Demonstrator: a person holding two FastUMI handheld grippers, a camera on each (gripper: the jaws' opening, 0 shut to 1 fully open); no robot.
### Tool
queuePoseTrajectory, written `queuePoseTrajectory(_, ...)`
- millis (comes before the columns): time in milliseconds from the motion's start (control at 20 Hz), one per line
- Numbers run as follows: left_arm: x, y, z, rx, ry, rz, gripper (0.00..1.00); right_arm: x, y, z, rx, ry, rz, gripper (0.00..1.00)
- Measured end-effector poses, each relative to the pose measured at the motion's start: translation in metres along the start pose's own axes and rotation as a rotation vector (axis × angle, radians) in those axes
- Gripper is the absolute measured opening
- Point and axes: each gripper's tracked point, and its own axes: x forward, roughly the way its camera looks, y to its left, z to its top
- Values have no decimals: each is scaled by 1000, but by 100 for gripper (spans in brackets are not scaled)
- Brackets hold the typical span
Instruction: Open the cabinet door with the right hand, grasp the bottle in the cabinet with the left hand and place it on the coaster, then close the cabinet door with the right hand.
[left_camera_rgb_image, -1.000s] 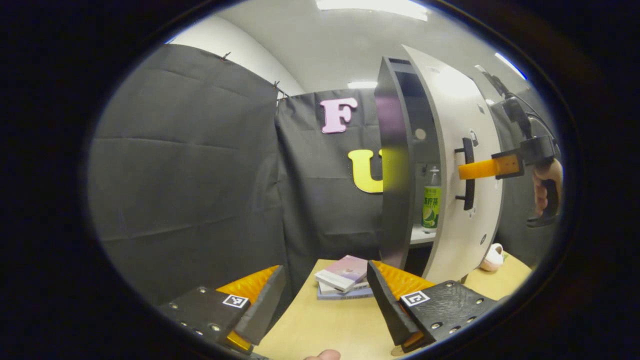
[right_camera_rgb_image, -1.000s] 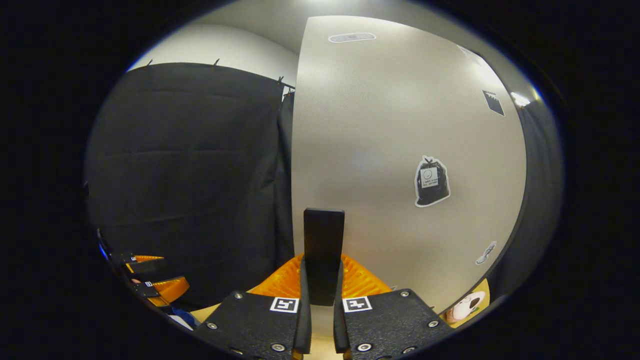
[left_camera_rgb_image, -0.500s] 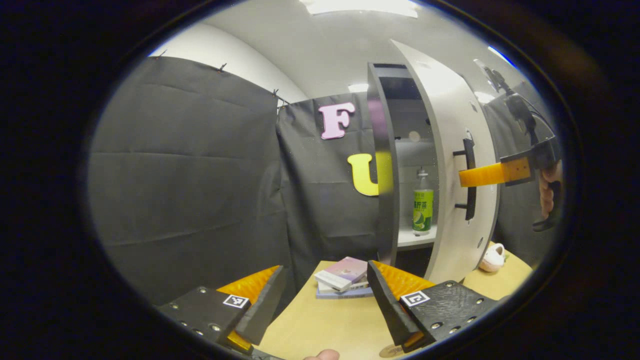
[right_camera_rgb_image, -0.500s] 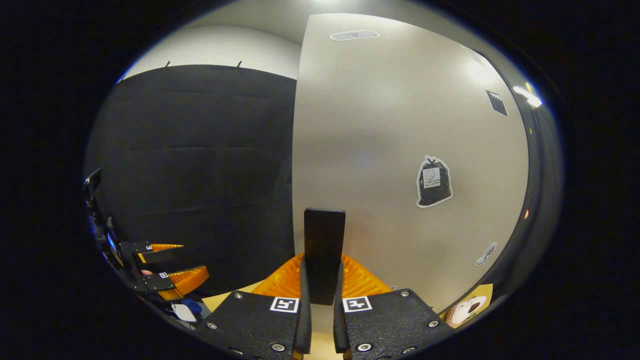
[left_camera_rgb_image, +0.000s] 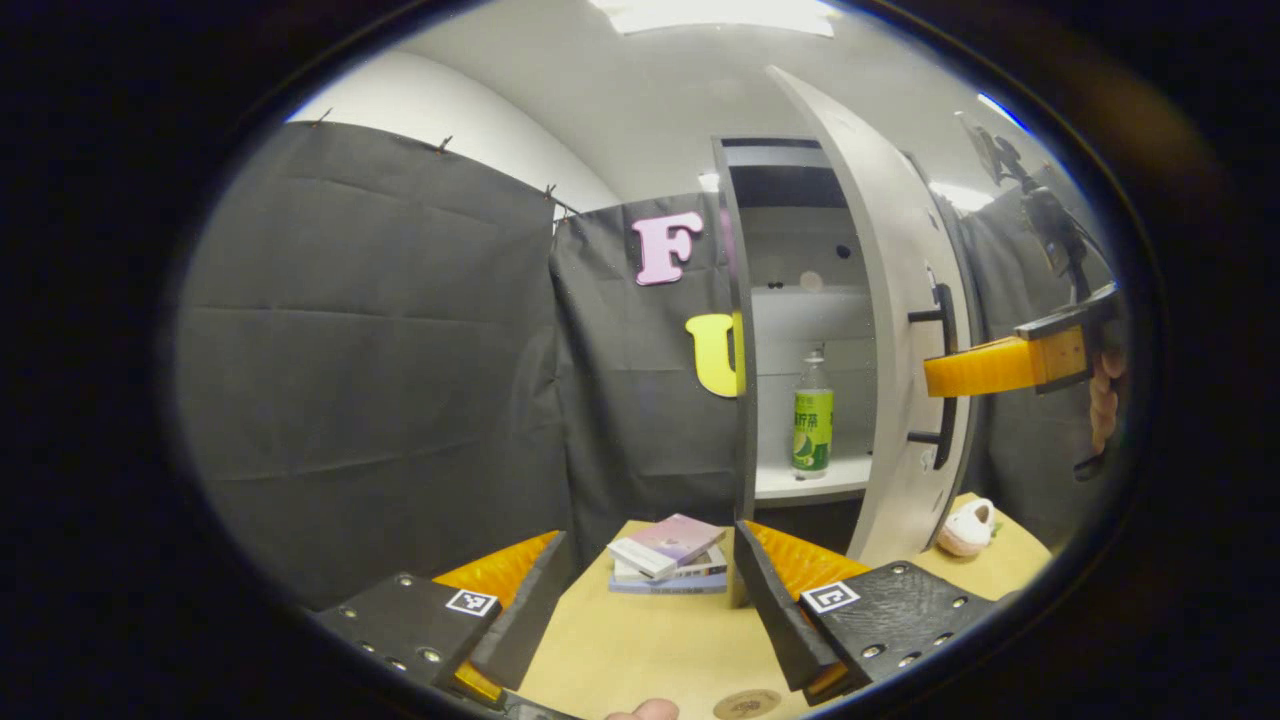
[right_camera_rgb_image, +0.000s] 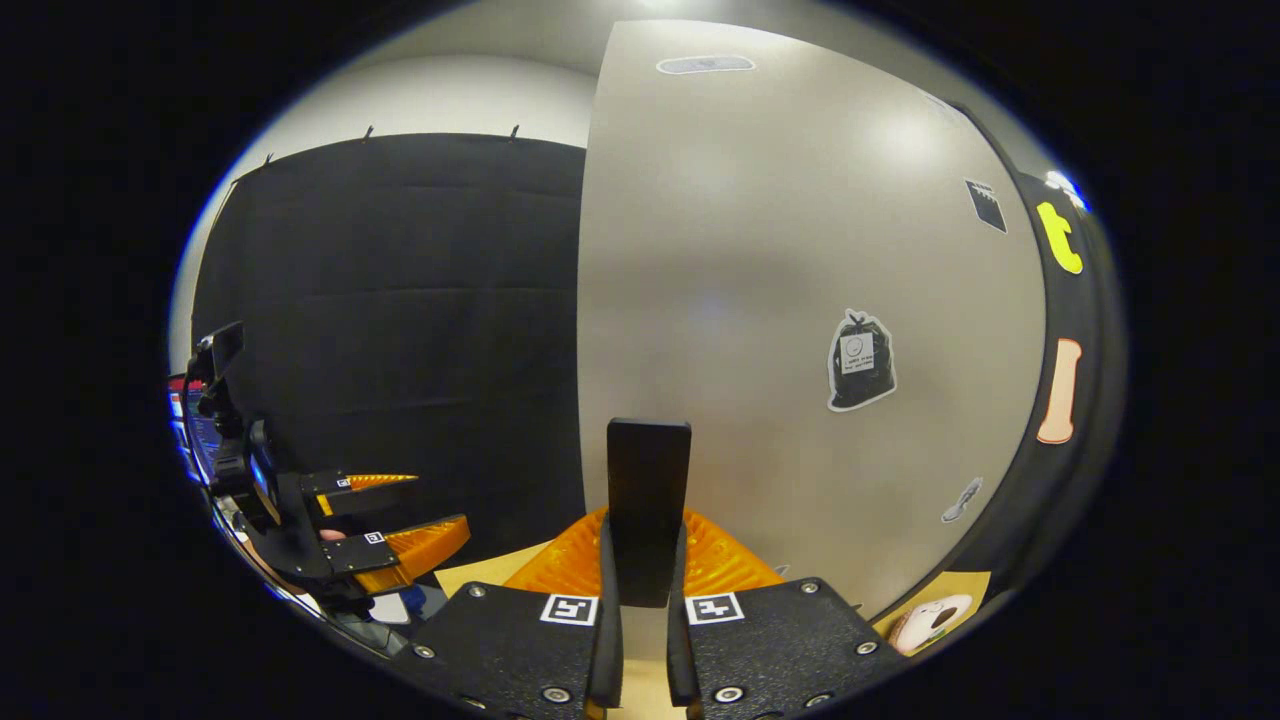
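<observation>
Two claws: right claw (right_camera_rgb_image: 640, 560) is clamped on the cabinet door's handle (right_camera_rgb_image: 648, 510), both fingers pressing its black bar from either side; left claw (left_camera_rgb_image: 650, 600) hangs with its fingers wide apart and nothing between them.
Right claw from afar: the left gripper view shows it at the door's outer face, reaching in to the handle, a hand behind it at the picture's edge.
Left claw from afar: the right gripper view shows it low at the left, fingers spread, well apart from the door.
Cabinet door (left_camera_rgb_image: 900, 330): swung well open, seen nearly edge-on, with the inside of the cabinet (left_camera_rgb_image: 800, 300) exposed between it and the dark side panel.
Bottle (left_camera_rgb_image: 812, 420): upright on the cabinet's white shelf (left_camera_rgb_image: 810, 483), untouched, well apart from the left claw.
Coaster (left_camera_rgb_image: 746, 703): small round disc on the worktop (left_camera_rgb_image: 640, 640), just beside the left claw's fingers, with nothing on it.
Other things: a stack of books (left_camera_rgb_image: 668, 555) on the worktop below the cabinet; a small pale toy (left_camera_rgb_image: 965, 528) by the door's foot.
Done: opening looks all but finished; the gap seems wide enough for a reach to the bottle.
Left: grasp the bottle with the left claw, set it on the coaster, then shut the door with the right claw.
Stage, as a judgement: roughly the first third.
</observation>
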Motion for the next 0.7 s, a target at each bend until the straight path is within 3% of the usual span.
queuePoseTrajectory(50, -5, -5, 3, 0, -4, 2, 100, -1, -1, -1, -1, -2, 13, 18)
queuePoseTrajectory(100, -8, -11, 3, 1, -7, 2, 100, -3, -2, -1, -1, -3, 26, 18)
queuePoseTrajectory(150, -10, -17, 4, 2, -5, 6, 94, -4, -3, -2, -2, -5, 38, 18)
queuePoseTrajectory(250, -15, -30, 4, -4, 3, 8, 94, -9, -5, -3, 1, -10, 52, 18)
queuePoseTrajectory(300, -18, -38, 4, -7, 5, 7, 100, -11, -6, -3, 7, -10, 51, 18)
queuePoseTrajectory(350, -22, -45, 5, -8, 6, 5, 100, -13, -7, -4, 2, -11, 49, 18)
queuePoseTrajectory(400, -24, -52, 6, -7, 5, 3, 94, -16, -8, -4, -2, -11, 47, 18)
queuePoseTrajectory(700, -35, -95, 4, 5, 15, -17, 94, -28, -14, -6, 14, -19, 63, 17)
